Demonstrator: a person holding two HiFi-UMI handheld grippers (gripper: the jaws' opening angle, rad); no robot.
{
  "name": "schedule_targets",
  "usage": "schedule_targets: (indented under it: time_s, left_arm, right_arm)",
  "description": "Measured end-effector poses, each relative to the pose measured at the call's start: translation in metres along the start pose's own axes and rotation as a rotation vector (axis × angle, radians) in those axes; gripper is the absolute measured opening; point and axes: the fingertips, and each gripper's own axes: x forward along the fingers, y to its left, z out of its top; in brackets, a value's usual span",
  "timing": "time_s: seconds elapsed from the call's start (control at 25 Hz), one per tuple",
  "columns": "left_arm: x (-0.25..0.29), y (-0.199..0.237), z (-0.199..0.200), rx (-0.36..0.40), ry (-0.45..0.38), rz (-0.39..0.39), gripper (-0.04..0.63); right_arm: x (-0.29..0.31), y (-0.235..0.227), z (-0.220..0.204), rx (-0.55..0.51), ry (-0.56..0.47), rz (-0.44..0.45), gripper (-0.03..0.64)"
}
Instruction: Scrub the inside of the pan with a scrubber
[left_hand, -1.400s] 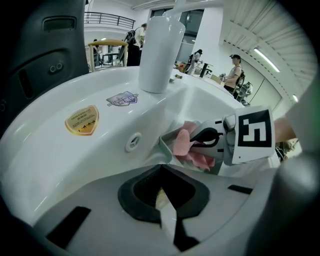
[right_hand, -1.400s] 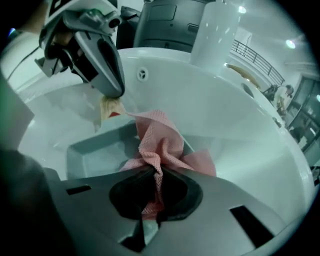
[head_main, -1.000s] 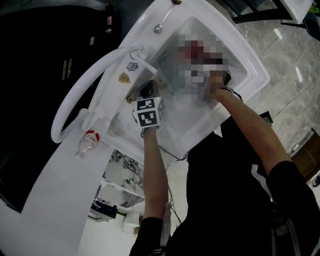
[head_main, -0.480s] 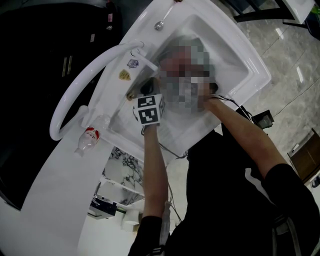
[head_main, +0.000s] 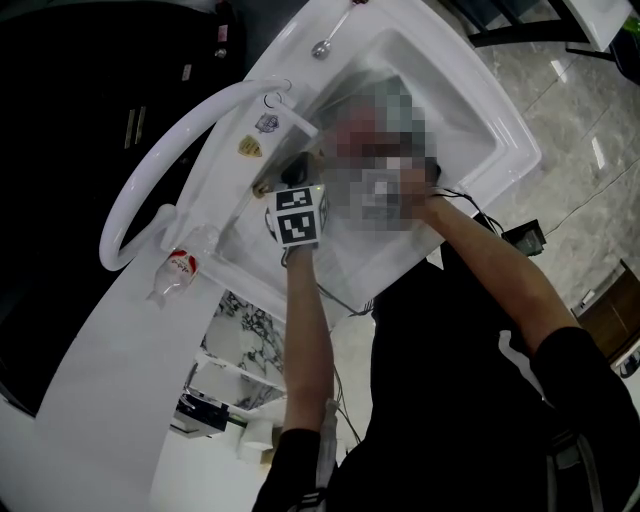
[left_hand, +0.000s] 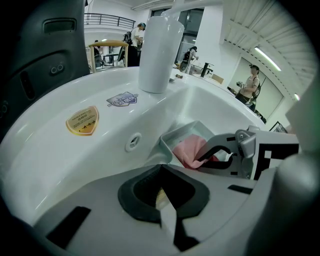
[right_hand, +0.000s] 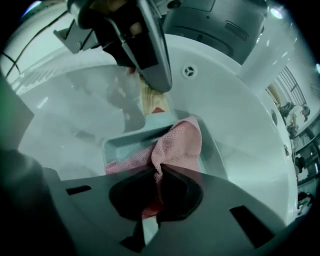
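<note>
Right tongs (right_hand: 157, 172) clamp one pink scrubber (right_hand: 177, 142) inside one pan (right_hand: 117, 145); left tongs (left_hand: 162, 194) pinch pan handle (right_hand: 152, 102) (tan)

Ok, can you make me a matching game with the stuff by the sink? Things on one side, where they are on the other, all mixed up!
Things:
1. pink scrubber
2. pan
3. plastic bottle
4. gold sticker

Places:
A. lying on the counter beside the sink
B. stuck on the white sink
C. pinched in the right tongs
D. down in the sink basin

Pairs: 1-C, 2-D, 3-A, 4-B
</note>
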Motion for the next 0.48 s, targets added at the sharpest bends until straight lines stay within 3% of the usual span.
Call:
schedule_targets:
  time_s: [0.24, 0.48]
  left_arm:
    - [0.000, 0.000, 0.002, -0.016, -0.013, 0.001, 0.032]
    - [0.001, 0.002, -0.003, -0.022, 0.010, 0.007, 0.032]
  right_arm:
    - [0.000, -0.031, -0.059, -0.060, 0.202, -0.082, 0.025]
    - [-0.003, -0.038, -0.099, -0.089, 0.352, -0.047, 0.025]
